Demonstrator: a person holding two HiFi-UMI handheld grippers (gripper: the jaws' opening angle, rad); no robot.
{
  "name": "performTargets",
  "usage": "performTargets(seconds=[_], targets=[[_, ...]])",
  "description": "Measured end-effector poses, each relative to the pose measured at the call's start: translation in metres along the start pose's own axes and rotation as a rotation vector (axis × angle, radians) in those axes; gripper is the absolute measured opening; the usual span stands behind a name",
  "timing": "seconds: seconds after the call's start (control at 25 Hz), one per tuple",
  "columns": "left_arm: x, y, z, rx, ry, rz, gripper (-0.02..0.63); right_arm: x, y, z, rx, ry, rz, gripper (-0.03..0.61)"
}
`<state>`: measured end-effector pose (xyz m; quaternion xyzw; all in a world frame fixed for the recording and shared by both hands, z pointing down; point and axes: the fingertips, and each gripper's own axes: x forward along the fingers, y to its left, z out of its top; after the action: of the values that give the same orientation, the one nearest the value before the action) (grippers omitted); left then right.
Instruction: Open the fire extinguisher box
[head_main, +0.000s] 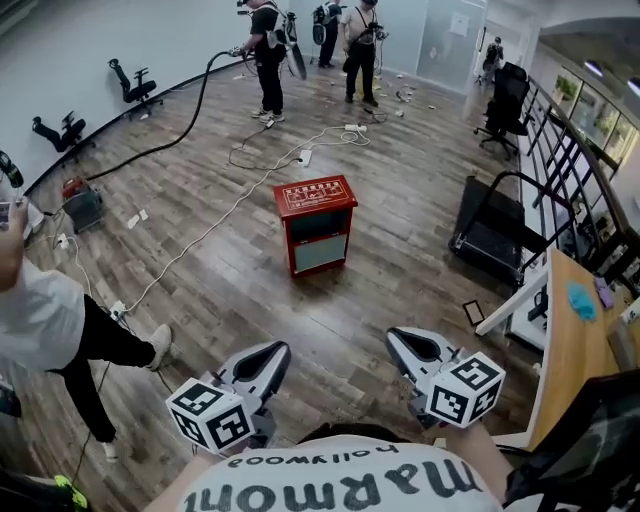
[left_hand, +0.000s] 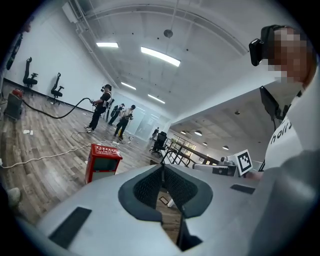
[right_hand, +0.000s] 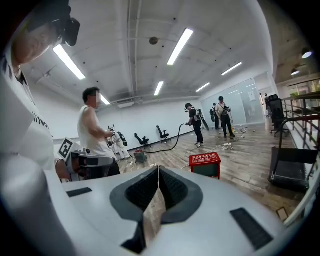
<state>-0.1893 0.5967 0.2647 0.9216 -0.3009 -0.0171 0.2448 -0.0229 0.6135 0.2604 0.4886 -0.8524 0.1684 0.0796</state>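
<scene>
A red fire extinguisher box (head_main: 316, 222) stands on the wooden floor some way ahead of me, lid down, front window facing me. The same box (left_hand: 101, 162) shows at left in the left gripper view and as the red box (right_hand: 205, 164) right of centre in the right gripper view. My left gripper (head_main: 268, 356) is held low by my chest, jaws shut and empty. My right gripper (head_main: 410, 348) is beside it, also shut with nothing between the pads. Both are well short of the box.
A person (head_main: 60, 335) stands close at my left. Others (head_main: 268, 55) work at the far end, with a black hose (head_main: 180, 130) and white cables (head_main: 240, 200) across the floor. A treadmill (head_main: 495, 225) and a wooden desk (head_main: 575, 340) are at right.
</scene>
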Motion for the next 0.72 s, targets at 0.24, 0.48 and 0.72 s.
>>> performTargets(seconds=[0.24, 0.48, 0.72], targets=[[0.000, 0.016, -0.001, 0.012, -0.010, 0.010, 0.020, 0.003, -0.009, -0.012, 0.021, 0.029, -0.042, 0.011], [0.022, 0.033, 0.009, -0.010, -0.004, 0.013, 0.018, 0.035, -0.029, -0.006, 0.029, 0.055, -0.012, 0.011], [0.056, 0.045, 0.025, -0.011, -0.008, 0.049, 0.018, 0.054, -0.065, 0.014, -0.001, 0.075, 0.011, 0.009]])
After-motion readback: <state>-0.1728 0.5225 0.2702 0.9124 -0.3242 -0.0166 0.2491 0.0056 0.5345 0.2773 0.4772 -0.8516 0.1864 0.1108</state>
